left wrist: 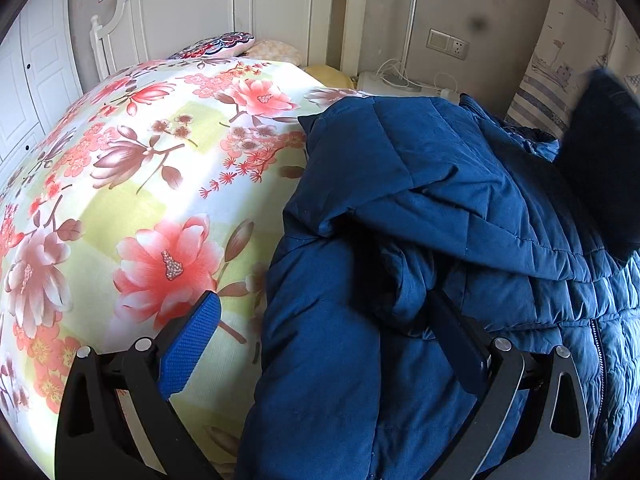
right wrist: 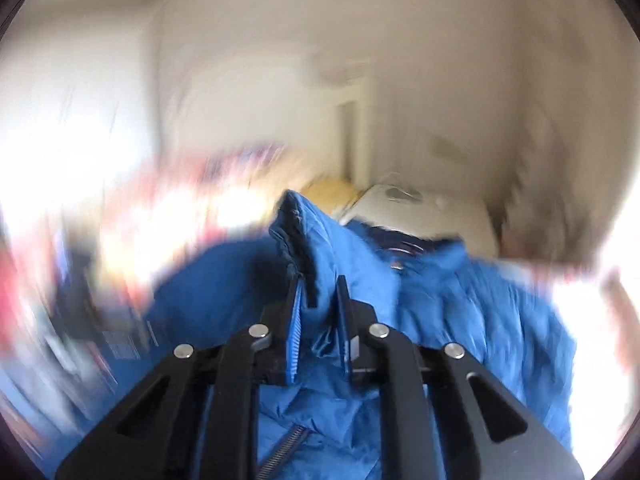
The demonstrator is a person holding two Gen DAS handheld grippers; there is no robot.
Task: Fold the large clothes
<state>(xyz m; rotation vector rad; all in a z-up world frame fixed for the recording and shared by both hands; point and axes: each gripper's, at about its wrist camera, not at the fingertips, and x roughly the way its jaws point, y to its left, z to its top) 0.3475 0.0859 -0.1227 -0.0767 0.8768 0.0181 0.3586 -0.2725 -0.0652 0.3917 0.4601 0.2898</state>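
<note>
A large blue quilted jacket [left wrist: 420,208] lies bunched on the right side of a bed with a floral cover [left wrist: 140,168]. My left gripper [left wrist: 324,312] is open, its jaws wide apart, just above the jacket's near sleeve, with the left blue pad [left wrist: 192,344] over the bed cover. In the right wrist view, which is blurred by motion, my right gripper [right wrist: 318,304] is shut on a raised fold of the jacket [right wrist: 312,232] near its zipper edge. A dark blurred shape [left wrist: 604,160] at the right edge of the left wrist view hangs over the jacket.
A white headboard [left wrist: 224,8] and pillows [left wrist: 224,44] are at the far end of the bed. A white bedside unit with cables [left wrist: 396,80], a lamp pole [left wrist: 410,28] and a wall socket [left wrist: 448,44] stand beyond the jacket. White wardrobe doors [left wrist: 32,72] are at the left.
</note>
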